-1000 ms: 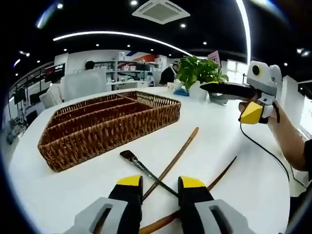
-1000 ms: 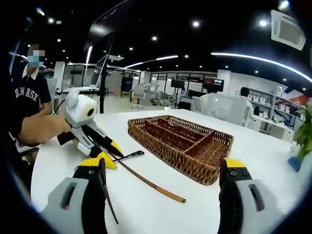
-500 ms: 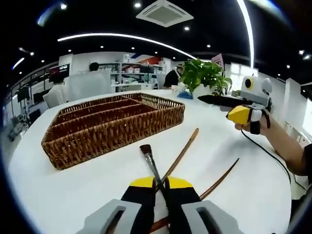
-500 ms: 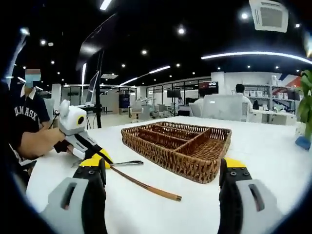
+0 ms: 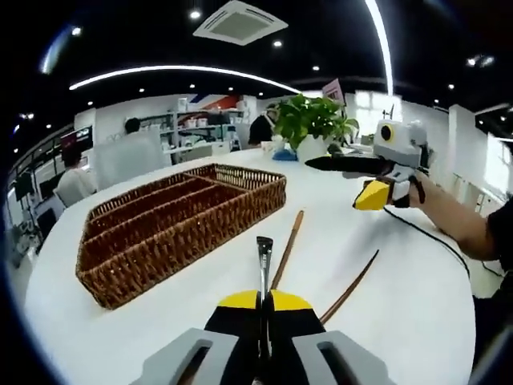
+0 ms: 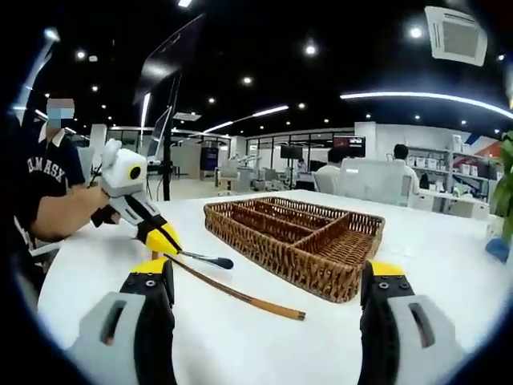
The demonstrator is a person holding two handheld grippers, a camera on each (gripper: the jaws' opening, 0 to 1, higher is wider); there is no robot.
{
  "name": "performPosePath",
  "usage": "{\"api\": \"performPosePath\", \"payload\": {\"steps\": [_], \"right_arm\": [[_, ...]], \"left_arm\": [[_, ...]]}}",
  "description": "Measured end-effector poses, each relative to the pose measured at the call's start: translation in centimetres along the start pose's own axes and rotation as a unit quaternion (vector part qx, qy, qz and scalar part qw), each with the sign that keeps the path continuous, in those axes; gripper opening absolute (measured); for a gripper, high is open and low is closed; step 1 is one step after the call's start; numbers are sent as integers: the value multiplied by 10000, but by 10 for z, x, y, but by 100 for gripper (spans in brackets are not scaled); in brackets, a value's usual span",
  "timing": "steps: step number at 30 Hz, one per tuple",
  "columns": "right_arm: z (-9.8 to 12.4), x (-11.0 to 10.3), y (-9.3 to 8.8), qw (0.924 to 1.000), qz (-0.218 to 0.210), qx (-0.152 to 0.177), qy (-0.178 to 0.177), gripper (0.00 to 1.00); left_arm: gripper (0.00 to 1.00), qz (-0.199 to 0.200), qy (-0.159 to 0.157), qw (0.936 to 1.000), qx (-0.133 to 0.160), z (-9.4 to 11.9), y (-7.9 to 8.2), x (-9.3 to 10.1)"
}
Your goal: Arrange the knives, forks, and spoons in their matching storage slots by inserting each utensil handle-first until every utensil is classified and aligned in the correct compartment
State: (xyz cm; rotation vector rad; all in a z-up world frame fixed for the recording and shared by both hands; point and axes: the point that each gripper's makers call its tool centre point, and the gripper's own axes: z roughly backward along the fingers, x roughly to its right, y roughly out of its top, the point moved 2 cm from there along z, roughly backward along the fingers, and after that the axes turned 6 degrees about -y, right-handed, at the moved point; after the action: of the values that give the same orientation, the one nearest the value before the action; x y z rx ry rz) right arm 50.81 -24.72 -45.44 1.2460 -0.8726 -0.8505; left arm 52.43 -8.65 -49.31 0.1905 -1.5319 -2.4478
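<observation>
Above the white table [image 5: 128, 321], left gripper view: left gripper [image 5: 263, 301] clenched on a dark utensil [image 5: 263, 261], lifted, tip pointing away. Two wooden-handled utensils [image 5: 287, 249] lie on the table beyond; wicker tray [image 5: 176, 220] left. Right gripper view: right gripper [image 6: 268, 281] spread wide, holding nothing; tray [image 6: 296, 237] just beyond its jaws, near the far edge.

Table [image 5: 401, 289]: plain white. Basket [image 5: 172, 220]: brown woven wicker, dividers the same brown. Left gripper [image 5: 263, 303]: grey body, black jaws, yellow tips. Utensil [image 5: 263, 261] between its jaws: dark metallic. Two long sticks [image 5: 287, 245]: reddish brown. Right gripper [image 6: 268, 281]: grey, black, yellow tips. Plant [image 5: 314, 120]: green leaves.
</observation>
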Motion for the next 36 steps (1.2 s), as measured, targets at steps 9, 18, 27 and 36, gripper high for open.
{"api": "performPosePath", "payload": {"steps": [9,18,27,36], "right_arm": [[-4,2,-6,9999,15,-77,69,99],[-7,-1,-9,9998,52,-124,177,99],[-6,-2,-7,9998,46,-89,197,99],[-3,0,-6,9999,54,-40,156,99]], "left_arm": [[1,-1138,-278,9929,-222,17,6,-6],[0,-1276,-1020,9866,-63,25,12,12],[0,-1399,-1356,9806,-230,32,17,12],[0,-1698,-1232,9770,-388,46,49,-6]]}}
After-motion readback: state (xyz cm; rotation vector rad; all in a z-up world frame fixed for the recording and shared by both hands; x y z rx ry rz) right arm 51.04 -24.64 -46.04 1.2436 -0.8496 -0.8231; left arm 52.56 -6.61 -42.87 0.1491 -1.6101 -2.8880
